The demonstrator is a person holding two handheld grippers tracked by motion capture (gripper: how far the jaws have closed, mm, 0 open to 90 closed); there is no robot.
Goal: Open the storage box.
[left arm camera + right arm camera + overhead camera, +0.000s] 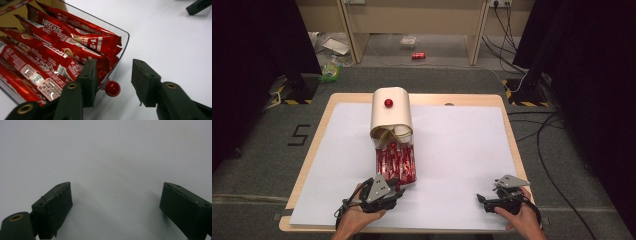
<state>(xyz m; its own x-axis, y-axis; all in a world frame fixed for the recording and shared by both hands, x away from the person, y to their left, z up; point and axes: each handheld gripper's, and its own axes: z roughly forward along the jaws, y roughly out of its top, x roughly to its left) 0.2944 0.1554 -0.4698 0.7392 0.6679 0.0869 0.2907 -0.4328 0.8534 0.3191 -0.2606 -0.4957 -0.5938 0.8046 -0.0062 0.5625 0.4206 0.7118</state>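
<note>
Left hand-held gripper: held low in the left hand at the worktop's near edge, aimed at the front of a clear drawer. Jaws parted and gripping nothing; they flank the drawer's red knob without touching it, one jaw lying against the clear front wall. Drawer: pulled out from a cream box toward the person, resting on the white sheet, packed with red sachets. A second red knob sits on top of the box. Right hand-held gripper: held in the right hand near the worktop's front right, well apart from the drawer, pointing left across the sheet, jaws spread wide with bare sheet between them. Obscured: the drawer's near end lies under the left gripper in the high view; the sachets' far ends run under the box; both forearms are cut off at the lower frame edge.
</note>
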